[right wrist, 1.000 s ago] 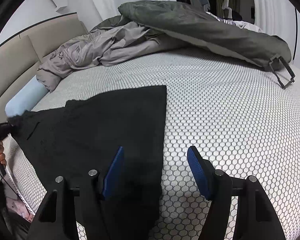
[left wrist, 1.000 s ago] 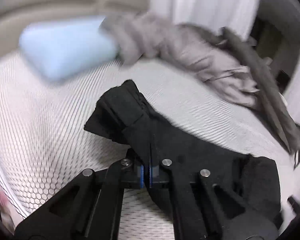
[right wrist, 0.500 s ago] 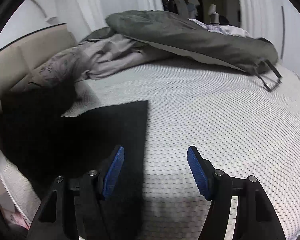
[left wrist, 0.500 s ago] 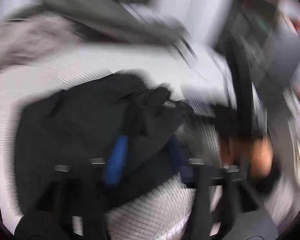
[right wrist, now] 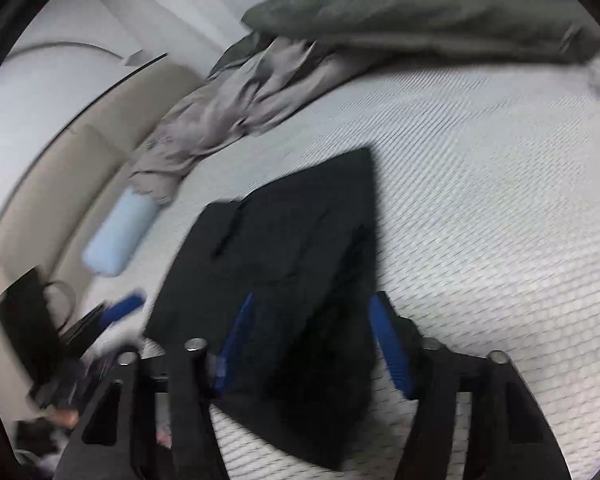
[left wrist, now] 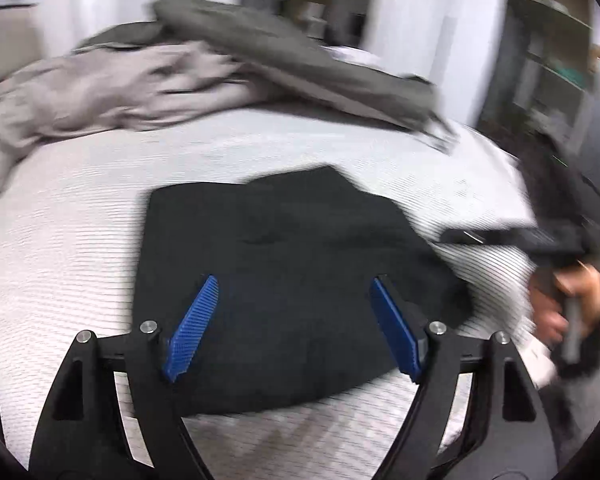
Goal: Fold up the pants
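Observation:
The black pants [left wrist: 284,248] lie folded into a compact dark shape on the white mesh bed cover [left wrist: 68,264]. My left gripper [left wrist: 296,320] hovers over their near edge. Its jaws are opening wide and grip nothing, with the cloth lying below the blue pads [left wrist: 194,324]. In the right wrist view the pants [right wrist: 292,248] reach in between the blue pads [right wrist: 390,344] of my right gripper [right wrist: 312,340]. Its jaws are closing, and the pads do not visibly press on the cloth. The right gripper [left wrist: 540,240] and a hand [left wrist: 572,300] show at the right edge of the left view.
A crumpled grey blanket [left wrist: 112,88] and a dark olive quilt [left wrist: 300,56] lie heaped at the far side of the bed. A light blue pillow [right wrist: 120,236] rests by the beige headboard [right wrist: 60,184]. White curtains and a dark cabinet [left wrist: 548,72] stand beyond.
The left gripper let go of the pants cloth it pinched, swung across the bed and opened wide. The pants now lie folded over. The right gripper rolled and its pads drew closer.

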A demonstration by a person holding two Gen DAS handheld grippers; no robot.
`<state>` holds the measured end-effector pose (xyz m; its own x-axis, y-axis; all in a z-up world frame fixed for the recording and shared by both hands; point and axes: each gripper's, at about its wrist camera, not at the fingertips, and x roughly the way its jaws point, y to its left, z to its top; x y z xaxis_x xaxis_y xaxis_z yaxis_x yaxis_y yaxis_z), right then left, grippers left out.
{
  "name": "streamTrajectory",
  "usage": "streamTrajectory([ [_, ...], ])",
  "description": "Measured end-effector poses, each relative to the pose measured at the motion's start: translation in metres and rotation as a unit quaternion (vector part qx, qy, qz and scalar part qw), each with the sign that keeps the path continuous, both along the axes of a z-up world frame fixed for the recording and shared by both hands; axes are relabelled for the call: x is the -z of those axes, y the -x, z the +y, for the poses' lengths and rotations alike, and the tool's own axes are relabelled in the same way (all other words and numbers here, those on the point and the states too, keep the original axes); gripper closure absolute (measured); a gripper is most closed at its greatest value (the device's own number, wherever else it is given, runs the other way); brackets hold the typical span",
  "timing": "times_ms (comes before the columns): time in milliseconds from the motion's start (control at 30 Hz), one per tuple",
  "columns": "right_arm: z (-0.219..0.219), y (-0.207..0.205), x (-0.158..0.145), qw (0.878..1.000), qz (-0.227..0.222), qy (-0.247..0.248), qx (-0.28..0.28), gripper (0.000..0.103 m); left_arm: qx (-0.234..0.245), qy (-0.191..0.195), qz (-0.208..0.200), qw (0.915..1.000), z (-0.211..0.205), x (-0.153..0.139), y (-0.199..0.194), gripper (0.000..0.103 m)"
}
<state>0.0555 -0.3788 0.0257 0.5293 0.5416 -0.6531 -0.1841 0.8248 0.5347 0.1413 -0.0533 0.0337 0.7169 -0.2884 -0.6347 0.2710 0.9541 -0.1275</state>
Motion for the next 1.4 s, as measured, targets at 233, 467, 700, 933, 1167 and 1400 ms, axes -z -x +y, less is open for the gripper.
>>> streamTrajectory([
  [233, 0.007, 0.003, -0.007, 0.998, -0.010, -0.056, -0.036, 0.052, -0.089, 0.040, 0.054, 0.9938, 0.076, 0.027, -0.025, 0.027],
  [467, 0.029, -0.006, 0.016, 0.999, 0.031, 0.008, -0.026, 0.097, -0.086, -0.009, 0.041, 0.9954, 0.072, 0.031, -0.020, 0.027],
  [700, 0.027, 0.013, 0.001, 0.996, 0.025, 0.077, -0.029, 0.093, -0.100, -0.003, 0.041, 0.9941, 0.082, 0.027, -0.027, 0.027],
  [933, -0.003, 0.017, 0.006, 0.998, 0.052, 0.017, -0.028, 0.062, -0.122, -0.003, 0.054, 0.9910, 0.090, 0.033, -0.033, 0.027],
  [1167, -0.011, 0.003, 0.025, 0.994, 0.079, -0.072, -0.030, 0.063, -0.111, -0.008, 0.052, 0.9924, 0.085, 0.032, -0.032, 0.027],
  [1400, -0.001, 0.007, -0.001, 0.993, 0.041, -0.088, -0.060, 0.063, -0.109, -0.017, 0.057, 0.9922, 0.084, 0.034, -0.032, 0.027],
])
